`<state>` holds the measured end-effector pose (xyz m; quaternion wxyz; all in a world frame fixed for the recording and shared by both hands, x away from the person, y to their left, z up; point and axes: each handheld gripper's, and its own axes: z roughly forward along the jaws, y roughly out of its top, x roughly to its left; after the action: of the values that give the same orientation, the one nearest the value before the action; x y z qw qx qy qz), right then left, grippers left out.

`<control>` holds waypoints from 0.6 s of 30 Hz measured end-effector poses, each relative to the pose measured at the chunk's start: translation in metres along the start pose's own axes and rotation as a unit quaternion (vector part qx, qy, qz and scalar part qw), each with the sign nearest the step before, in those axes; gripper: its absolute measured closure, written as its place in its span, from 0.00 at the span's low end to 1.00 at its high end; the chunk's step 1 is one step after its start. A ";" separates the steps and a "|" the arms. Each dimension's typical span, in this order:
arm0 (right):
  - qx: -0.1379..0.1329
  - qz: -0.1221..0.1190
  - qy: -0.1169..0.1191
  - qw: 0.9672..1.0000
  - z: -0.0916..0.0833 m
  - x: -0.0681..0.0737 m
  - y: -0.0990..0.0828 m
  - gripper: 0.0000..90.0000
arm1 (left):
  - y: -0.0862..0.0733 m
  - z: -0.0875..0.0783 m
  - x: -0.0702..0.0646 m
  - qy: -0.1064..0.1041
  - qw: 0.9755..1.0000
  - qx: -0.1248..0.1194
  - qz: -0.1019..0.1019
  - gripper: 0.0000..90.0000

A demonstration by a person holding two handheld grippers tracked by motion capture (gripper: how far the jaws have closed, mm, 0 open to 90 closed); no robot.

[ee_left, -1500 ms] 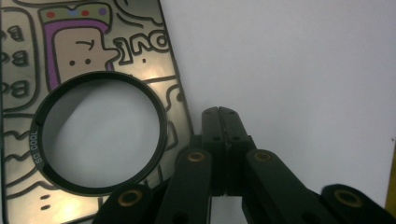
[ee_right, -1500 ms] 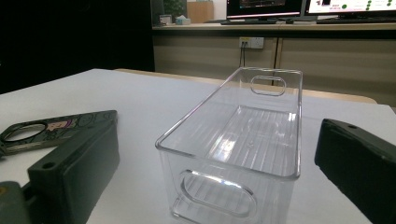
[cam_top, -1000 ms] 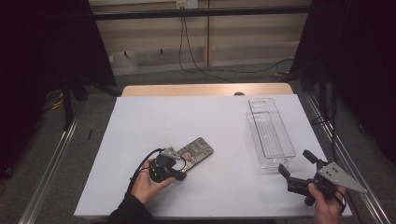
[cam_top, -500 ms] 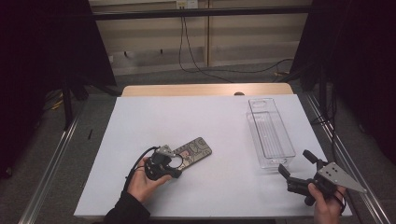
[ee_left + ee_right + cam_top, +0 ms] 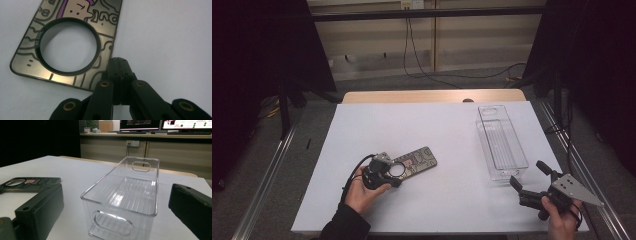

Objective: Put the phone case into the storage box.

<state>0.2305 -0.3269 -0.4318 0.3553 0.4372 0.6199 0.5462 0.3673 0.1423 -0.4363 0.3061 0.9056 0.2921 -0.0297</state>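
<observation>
A dark phone case (image 5: 418,160) with cartoon line art and a round ring opening lies flat on the white table (image 5: 437,125). My left gripper (image 5: 393,179) is held by a hand at the case's ring end. In the left gripper view its jaws (image 5: 117,60) are pressed together with nothing between them, tips at the case's (image 5: 106,47) long edge. My right gripper (image 5: 528,175) stands open at the near end of an empty clear plastic bin (image 5: 484,132). In the right gripper view the bin (image 5: 120,195) sits ahead between the spread jaws (image 5: 116,202), and the case (image 5: 32,181) lies far left.
A wooden board (image 5: 432,96) borders the table's far edge. Metal rails (image 5: 267,175) run along both sides, and cables lie on the floor beyond. The white surface between the case and the bin is bare.
The left hand and its gripper have shifted slightly to the left along the case. The right gripper, the bin and the case stay where they were.
</observation>
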 end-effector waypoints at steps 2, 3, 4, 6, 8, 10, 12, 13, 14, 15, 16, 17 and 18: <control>0.000 0.001 -0.001 1.000 0.000 0.000 0.000 0.00 | 0.000 0.000 0.001 -0.001 1.000 -0.002 -0.006 1.00; 0.000 0.001 -0.001 1.000 0.000 0.000 0.000 0.00 | 0.000 -0.001 0.002 0.003 1.000 -0.001 -0.008 1.00; 0.000 0.001 -0.001 1.000 0.000 0.000 0.000 0.00 | 0.000 -0.001 0.003 0.004 1.000 -0.001 -0.009 1.00; 0.000 0.001 0.000 1.000 0.000 0.000 0.000 0.00 | 0.000 -0.001 0.005 0.005 1.000 -0.001 -0.015 1.00; 0.000 0.001 0.000 1.000 0.000 0.000 0.000 0.00 | 0.000 -0.002 0.007 0.006 1.000 -0.001 -0.020 1.00; 0.000 0.001 0.001 1.000 0.000 0.000 0.000 0.00 | 0.001 -0.002 0.008 0.006 1.000 0.000 -0.024 1.00; -0.001 0.001 0.001 1.000 0.000 0.000 0.000 0.00 | 0.001 -0.003 0.009 0.018 0.999 -0.002 -0.027 1.00; -0.001 0.001 0.001 1.000 0.000 0.000 0.000 0.00 | 0.001 -0.003 0.010 0.018 0.999 -0.002 -0.031 1.00; -0.001 0.001 0.001 1.000 0.000 0.000 0.000 0.00 | 0.001 -0.003 0.011 0.017 0.999 -0.003 -0.031 1.00; 0.000 0.001 0.001 1.000 0.000 0.000 0.000 0.00 | 0.001 -0.003 0.012 0.018 0.999 -0.005 -0.034 1.00; 0.000 0.001 0.001 1.000 0.000 0.000 0.000 0.00 | 0.002 -0.003 0.012 0.018 0.999 -0.005 -0.036 1.00; 0.000 0.000 0.001 1.000 0.000 0.000 0.000 0.00 | 0.002 -0.003 0.013 0.019 0.999 -0.003 -0.034 1.00; 0.000 0.000 0.001 1.000 0.000 0.000 0.000 0.00 | 0.002 -0.003 0.014 0.021 0.999 -0.003 -0.034 1.00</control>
<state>0.2305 -0.3267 -0.4317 0.3539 0.4368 0.6205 0.5467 0.3798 0.1497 -0.4358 0.3019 0.8945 0.3291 -0.0202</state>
